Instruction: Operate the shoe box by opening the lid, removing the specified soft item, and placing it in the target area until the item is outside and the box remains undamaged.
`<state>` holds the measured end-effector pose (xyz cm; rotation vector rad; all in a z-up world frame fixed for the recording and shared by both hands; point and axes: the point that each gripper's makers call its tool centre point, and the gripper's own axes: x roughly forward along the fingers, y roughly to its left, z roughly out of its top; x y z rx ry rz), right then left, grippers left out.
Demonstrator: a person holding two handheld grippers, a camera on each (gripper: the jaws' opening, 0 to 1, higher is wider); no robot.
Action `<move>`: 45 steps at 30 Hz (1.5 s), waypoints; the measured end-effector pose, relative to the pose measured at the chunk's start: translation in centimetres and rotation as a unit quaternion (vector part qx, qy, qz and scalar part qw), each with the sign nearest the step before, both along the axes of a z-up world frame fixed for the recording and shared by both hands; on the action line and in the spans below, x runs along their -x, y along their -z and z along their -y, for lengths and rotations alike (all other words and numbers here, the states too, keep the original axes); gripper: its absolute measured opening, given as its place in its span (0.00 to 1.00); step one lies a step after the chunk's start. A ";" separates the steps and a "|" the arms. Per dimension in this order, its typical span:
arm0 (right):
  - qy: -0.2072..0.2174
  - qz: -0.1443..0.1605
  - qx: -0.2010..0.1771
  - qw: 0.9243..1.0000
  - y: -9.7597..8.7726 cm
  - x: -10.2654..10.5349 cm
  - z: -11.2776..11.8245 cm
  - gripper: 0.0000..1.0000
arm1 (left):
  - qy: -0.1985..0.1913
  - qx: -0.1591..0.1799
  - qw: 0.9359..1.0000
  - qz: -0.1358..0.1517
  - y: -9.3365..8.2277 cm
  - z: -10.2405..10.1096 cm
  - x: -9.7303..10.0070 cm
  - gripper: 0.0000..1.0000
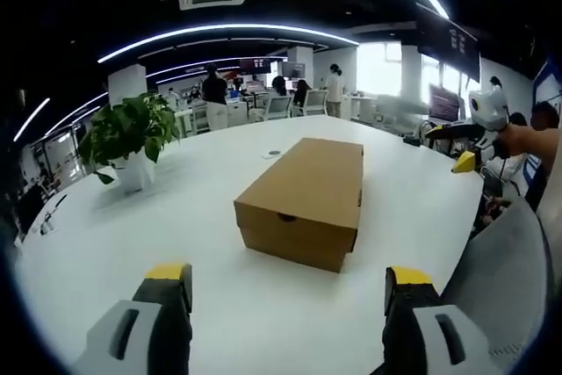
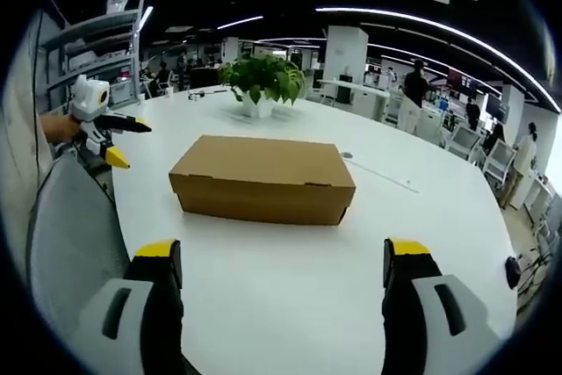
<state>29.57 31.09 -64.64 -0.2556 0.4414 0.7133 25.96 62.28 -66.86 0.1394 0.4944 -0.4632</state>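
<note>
Lid is closed on the shoe box (image 1: 303, 202), so nothing of the task is done yet, as I judge it. The box sits near the middle of the round white table (image 1: 132, 243), away from every edge, with a potted plant (image 1: 132, 133) closer to the far edge. My left gripper (image 1: 288, 283) and right gripper (image 2: 283, 261) both have jaws spread wide, holding nothing, apart from the box. Opening the lid, taking out the soft item and placing it all remain.
</note>
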 end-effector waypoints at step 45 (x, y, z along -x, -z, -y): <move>-0.055 0.001 0.005 0.998 1.2 -6.3 1.4 0.62 | -0.011 0.012 1.000 -0.021 2.4 3.9 -0.5 0.68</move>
